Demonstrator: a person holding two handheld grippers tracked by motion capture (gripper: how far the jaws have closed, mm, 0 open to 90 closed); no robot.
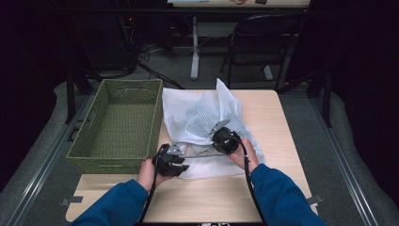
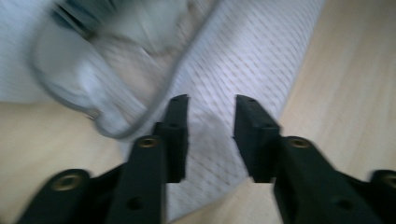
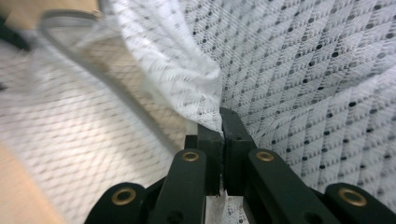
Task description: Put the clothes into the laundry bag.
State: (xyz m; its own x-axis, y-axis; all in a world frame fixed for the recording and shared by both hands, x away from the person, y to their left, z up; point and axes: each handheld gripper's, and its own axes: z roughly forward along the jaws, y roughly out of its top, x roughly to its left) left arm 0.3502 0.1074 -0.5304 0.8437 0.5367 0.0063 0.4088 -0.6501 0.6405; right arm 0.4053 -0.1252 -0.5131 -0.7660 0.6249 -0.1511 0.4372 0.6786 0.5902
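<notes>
The high view is dim around its edges, nearly black at left and right, with soft overhead light falling on the tabletop (image 1: pixel 273 141) and only faint shadows. The left gripper view is badly motion-blurred (worst at upper left). The right gripper view is sharper at right, smeared at upper left.

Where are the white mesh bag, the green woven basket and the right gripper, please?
white mesh bag (image 1: pixel 193 110), high view, its flat upper panel.
green woven basket (image 1: pixel 157 117), high view, its right wall.
right gripper (image 3: pixel 222 122), right gripper view, between its fingertips.
</notes>
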